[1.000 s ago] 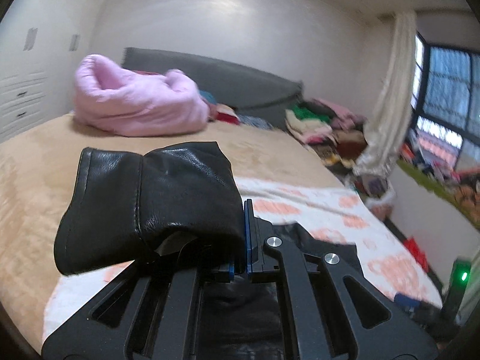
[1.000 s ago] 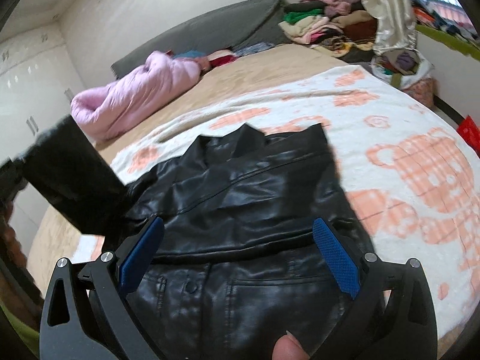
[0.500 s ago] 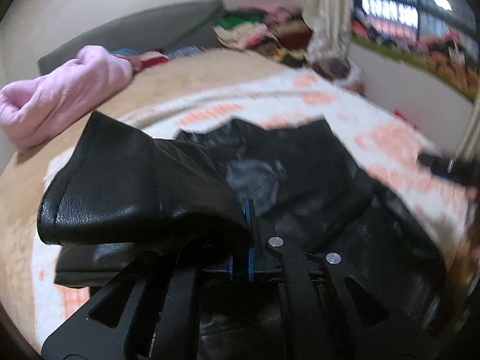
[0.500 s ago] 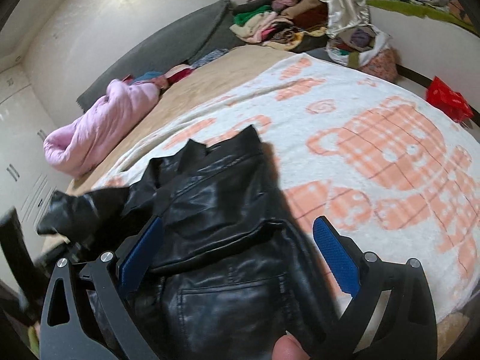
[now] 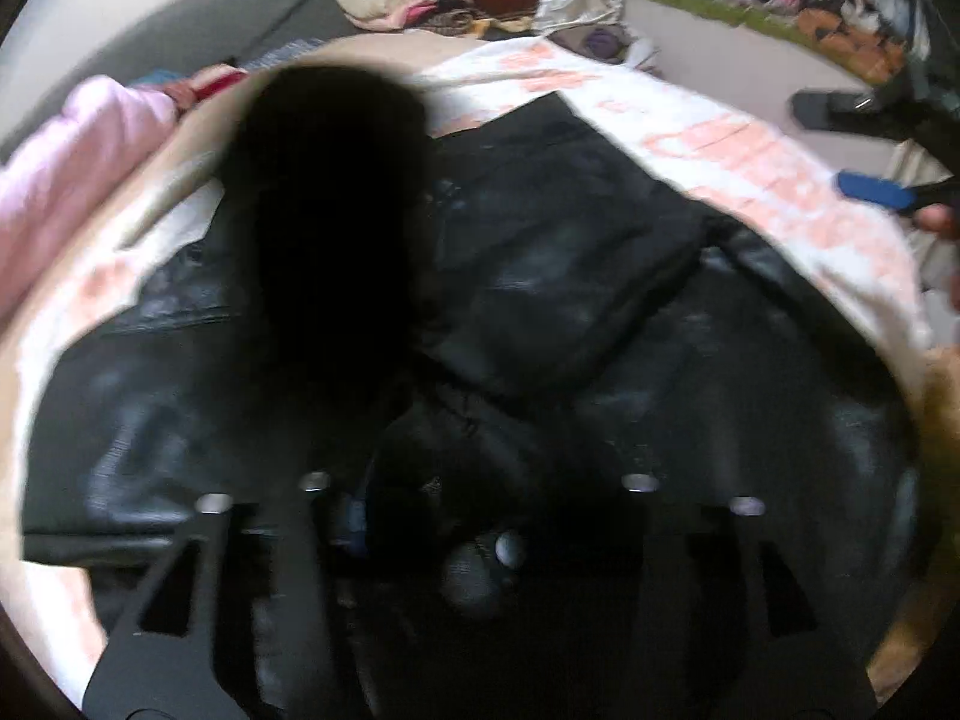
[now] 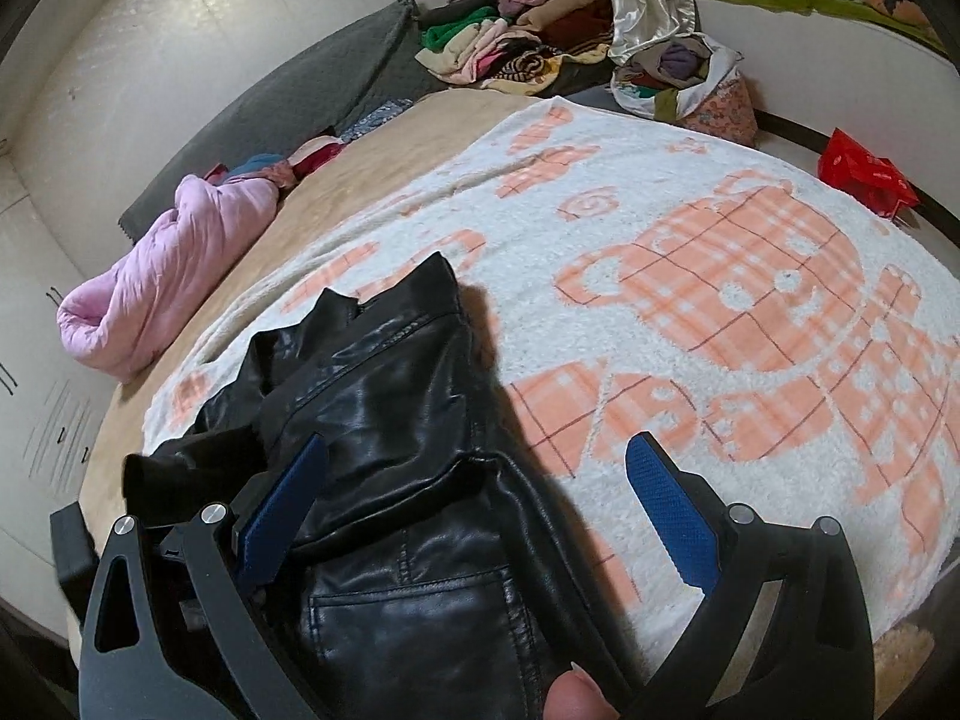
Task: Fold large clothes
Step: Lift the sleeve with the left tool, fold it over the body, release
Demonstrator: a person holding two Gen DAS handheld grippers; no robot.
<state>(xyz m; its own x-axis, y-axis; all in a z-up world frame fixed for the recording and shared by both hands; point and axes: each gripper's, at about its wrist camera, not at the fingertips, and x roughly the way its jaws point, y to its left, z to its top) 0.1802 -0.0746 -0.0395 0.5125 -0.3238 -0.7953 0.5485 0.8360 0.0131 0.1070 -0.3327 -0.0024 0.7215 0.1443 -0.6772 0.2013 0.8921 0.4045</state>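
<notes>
A black leather jacket [image 6: 390,420] lies on a white and orange blanket [image 6: 720,312] on the bed. In the left wrist view the jacket [image 5: 570,300] fills the frame, blurred by motion, with its sleeve [image 5: 330,210] hanging dark in front of the camera. My left gripper [image 5: 480,516] hovers just over the jacket with its jaws spread apart; the sleeve end drapes between them. My right gripper [image 6: 474,516] is open and empty above the jacket's right edge, its left pad over the leather and its right pad over the blanket. It also shows in the left wrist view [image 5: 876,195].
A pink duvet [image 6: 162,288] lies at the far left of the bed by a grey headboard [image 6: 288,102]. A pile of clothes [image 6: 516,48] and a bag [image 6: 684,72] sit beyond the bed. A red bag [image 6: 864,174] lies on the floor at right.
My left gripper swung the sleeve over and down onto the jacket body, and its jaws have opened. My right gripper drifted right along the jacket's edge, still open.
</notes>
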